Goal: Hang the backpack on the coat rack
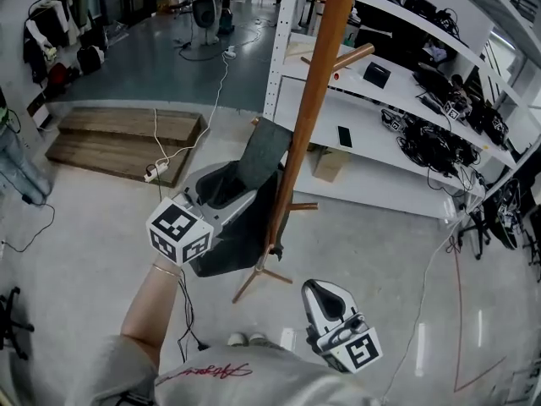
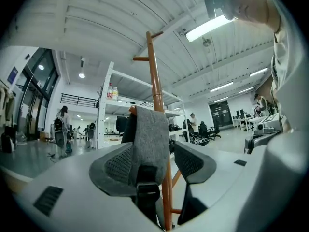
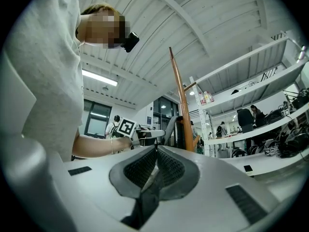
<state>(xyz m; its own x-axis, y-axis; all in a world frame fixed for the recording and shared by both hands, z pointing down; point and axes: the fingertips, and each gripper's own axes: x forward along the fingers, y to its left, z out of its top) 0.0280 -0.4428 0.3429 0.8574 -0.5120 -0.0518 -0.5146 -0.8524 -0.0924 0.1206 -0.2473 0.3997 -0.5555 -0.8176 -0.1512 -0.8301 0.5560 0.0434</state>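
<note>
The brown wooden coat rack [image 1: 308,117] stands in front of me, and the dark grey backpack [image 1: 243,242] hangs against its pole with a grey strap panel [image 1: 263,154] running up it. My left gripper [image 1: 226,184] is at the backpack's top, beside the pole. In the left gripper view the left gripper [image 2: 153,149] is open; the grey strap [image 2: 149,134] and its buckle stand between the pads, with the coat rack [image 2: 155,76] just behind. My right gripper [image 1: 325,288] is lower right, apart from the backpack. The right gripper [image 3: 156,151] is shut with nothing in it.
White shelving [image 1: 406,100] full of gear and cables stands right behind the rack. A cardboard box [image 1: 330,163] sits under it. A wooden platform [image 1: 127,138] and a power strip with its cable [image 1: 156,172] lie on the floor to the left.
</note>
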